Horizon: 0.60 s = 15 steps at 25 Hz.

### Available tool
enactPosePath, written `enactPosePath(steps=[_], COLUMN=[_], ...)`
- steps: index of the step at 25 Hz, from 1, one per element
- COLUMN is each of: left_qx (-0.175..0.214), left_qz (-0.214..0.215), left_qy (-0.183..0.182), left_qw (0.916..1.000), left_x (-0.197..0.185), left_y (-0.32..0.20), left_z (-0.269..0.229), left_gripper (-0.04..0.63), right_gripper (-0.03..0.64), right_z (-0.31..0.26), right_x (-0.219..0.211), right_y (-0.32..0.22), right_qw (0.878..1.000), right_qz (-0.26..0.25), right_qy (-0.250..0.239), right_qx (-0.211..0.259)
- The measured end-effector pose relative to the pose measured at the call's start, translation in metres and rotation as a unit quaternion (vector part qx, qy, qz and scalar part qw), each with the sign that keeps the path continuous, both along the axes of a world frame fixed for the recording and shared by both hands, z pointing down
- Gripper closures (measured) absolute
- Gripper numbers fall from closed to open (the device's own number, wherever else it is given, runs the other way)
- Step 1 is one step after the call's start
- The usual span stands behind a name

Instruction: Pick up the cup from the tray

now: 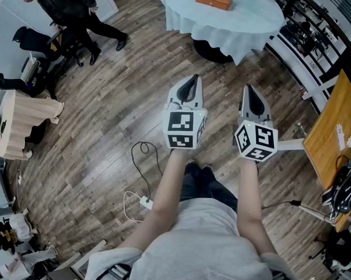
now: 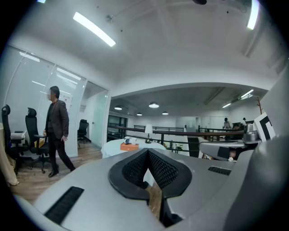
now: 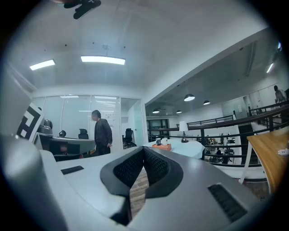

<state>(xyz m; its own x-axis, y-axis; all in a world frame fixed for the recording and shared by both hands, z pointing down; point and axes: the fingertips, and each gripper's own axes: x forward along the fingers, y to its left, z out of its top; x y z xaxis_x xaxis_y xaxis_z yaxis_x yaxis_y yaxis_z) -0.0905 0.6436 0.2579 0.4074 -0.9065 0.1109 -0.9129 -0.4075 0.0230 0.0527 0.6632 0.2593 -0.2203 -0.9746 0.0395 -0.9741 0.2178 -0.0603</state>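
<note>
Left gripper (image 1: 191, 80): grey moulded shell with black ribbed pads. The pads are pressed together at the tips with nothing between them, and it is held roughly level above the floor.
Right gripper (image 1: 249, 89): same grey shell and black ribbed pads, also pressed together and empty. It is just right of the left gripper and apart from it.
Marker cubes: each gripper carries a white cube with black square patterns at its near end, above the person's bare forearms.
Cup (image 2: 127, 140): a small rounded cup stands on the tray, far ahead of both grippers, with a second pale cup just beside it. Both are too small to tell their material.
Tray (image 2: 129, 146): flat, orange and rectangular, it rests on the surface near its middle.
Surface (image 1: 229, 20): a round table under a smooth pale cloth that hangs in soft folds over its curved edge. It lies far from the person and slightly to the right.
Floor (image 1: 106, 127): brown wood planks with a slight sheen. A thin dark cable (image 1: 143, 166) loops across it at the near left, ending at a white plug block.
Edges: a wooden board (image 1: 330, 137) with a straight edge stands at the right, with dark railings at the far right behind it.
Open room: bare floor stretches between the grippers and the surface. At the far left, a person in dark clothes (image 2: 56, 128) walks beside black office chairs.
</note>
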Motion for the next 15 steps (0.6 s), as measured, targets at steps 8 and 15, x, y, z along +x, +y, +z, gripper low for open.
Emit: enactPosePath(steps=[8, 15], left_qx=[0.000, 0.001], left_qz=[-0.001, 0.002], left_qy=[0.000, -0.006], left_qw=[1.0000, 1.0000], left_x=[0.001, 0.011], left_y=[-0.001, -0.003], left_z=[-0.001, 0.001], left_gripper=[0.588, 0.588], right_gripper=[0.609, 0.609], right_z=[-0.004, 0.001], right_x=[-0.003, 0.008], right_y=[-0.001, -0.003], right_qw=[1.000, 1.000], right_qz=[-0.009, -0.005], right_qy=[-0.007, -0.010], right_qx=[0.007, 0.004])
